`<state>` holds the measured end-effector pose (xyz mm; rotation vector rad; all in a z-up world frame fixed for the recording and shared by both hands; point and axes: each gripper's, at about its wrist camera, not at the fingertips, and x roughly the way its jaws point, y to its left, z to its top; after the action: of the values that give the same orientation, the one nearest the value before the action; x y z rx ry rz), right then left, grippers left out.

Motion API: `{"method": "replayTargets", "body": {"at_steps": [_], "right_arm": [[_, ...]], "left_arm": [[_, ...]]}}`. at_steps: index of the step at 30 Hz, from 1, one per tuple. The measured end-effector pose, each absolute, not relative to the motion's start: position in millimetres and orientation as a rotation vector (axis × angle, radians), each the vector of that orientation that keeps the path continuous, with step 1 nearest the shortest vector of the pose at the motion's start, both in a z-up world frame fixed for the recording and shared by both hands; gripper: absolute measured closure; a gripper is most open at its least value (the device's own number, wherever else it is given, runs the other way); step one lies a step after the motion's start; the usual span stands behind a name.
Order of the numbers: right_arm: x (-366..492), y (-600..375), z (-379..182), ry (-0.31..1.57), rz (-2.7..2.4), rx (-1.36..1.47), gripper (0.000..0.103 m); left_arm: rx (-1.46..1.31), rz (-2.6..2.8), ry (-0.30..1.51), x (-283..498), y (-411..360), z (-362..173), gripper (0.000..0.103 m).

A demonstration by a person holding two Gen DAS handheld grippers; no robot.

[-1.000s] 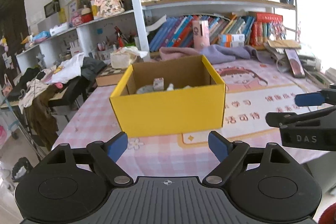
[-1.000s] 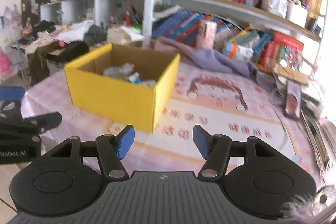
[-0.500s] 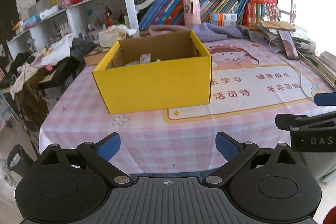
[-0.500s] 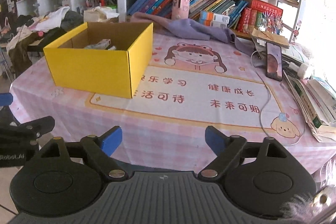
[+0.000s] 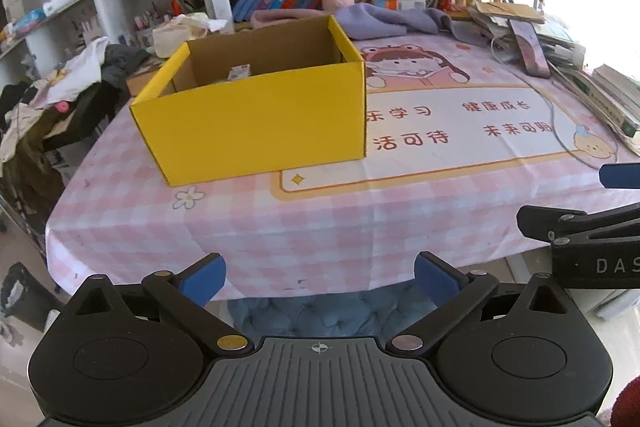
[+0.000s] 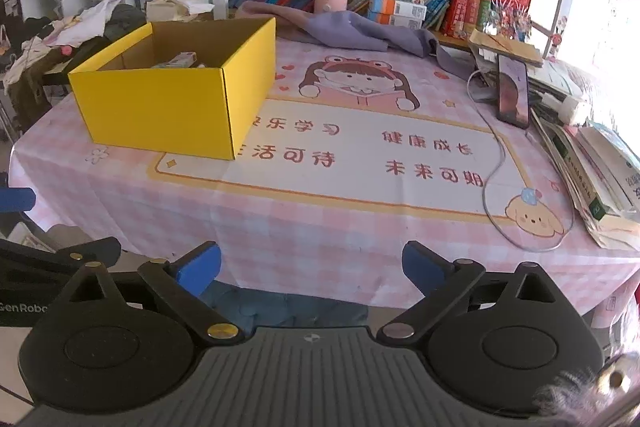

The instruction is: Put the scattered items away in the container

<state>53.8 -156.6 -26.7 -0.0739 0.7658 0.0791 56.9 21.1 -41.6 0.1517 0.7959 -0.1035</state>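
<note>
Both grippers, left (image 5: 318,277) and right (image 6: 311,265), empty, right's jaws opening; box (image 5: 256,111) loaded, tabletop (image 6: 320,219) clear nearby, so recheck for strays before stopping.

The box (image 5: 256,123) is bright yellow outside and plain brown inside. The tablecloth (image 6: 304,227) has pink and white checks, a cream middle with an orange line round it, red writing, and a little yellow puppy (image 6: 534,217). A purple cloth (image 6: 352,31) lies at the back, and both grippers are black with blue fingertips (image 5: 202,277).
</note>
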Motion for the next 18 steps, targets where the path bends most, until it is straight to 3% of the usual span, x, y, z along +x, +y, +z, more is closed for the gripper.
{"method": "replayTargets", "body": {"at_steps": [18], "right_arm": [[53.6, -164.8, -26.5, 0.769, 0.071, -0.062, 0.003]], "left_arm": [[0.169, -0.096, 0.800, 59.6, 12.3, -40.2, 0.001]]}}
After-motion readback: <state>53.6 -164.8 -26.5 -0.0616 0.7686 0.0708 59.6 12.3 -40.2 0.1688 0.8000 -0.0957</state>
